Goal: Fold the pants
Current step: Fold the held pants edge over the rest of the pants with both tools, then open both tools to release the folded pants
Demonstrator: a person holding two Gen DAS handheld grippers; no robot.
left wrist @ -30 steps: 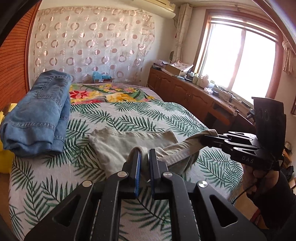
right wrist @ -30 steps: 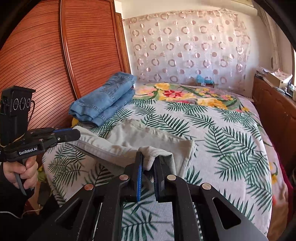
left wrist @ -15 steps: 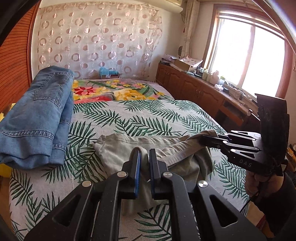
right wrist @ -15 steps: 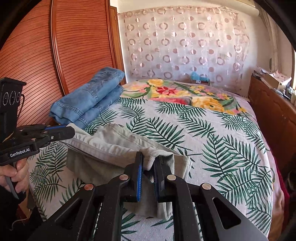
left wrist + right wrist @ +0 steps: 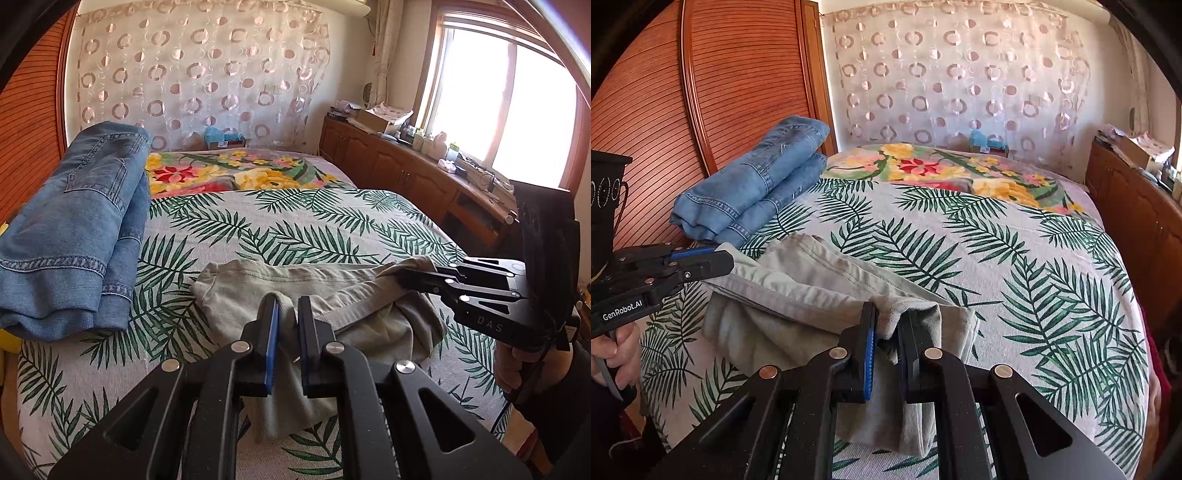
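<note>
Grey-beige pants [image 5: 317,284] lie partly folded on the leaf-print bed, also in the right wrist view [image 5: 812,291]. My left gripper [image 5: 286,306] is shut on one corner of the pants' near edge and holds it above the bed. My right gripper [image 5: 888,317] is shut on the other corner. It also shows at the right of the left wrist view [image 5: 402,275], clamped on the cloth. The left gripper shows at the left of the right wrist view [image 5: 727,258], clamped on the cloth. The edge hangs stretched between them, with cloth drooping below.
A folded blue jeans stack [image 5: 77,221] lies at the bed's left side, beside the wooden wardrobe [image 5: 713,92]. The leaf-print bedspread [image 5: 1015,266] spreads beyond the pants. Wooden cabinets [image 5: 399,173] with clutter run along the right wall under the window.
Both grippers have carried the held edge of the pants away from the folded part and toward the near side of the bed; the cloth now hangs lower beneath them.
</note>
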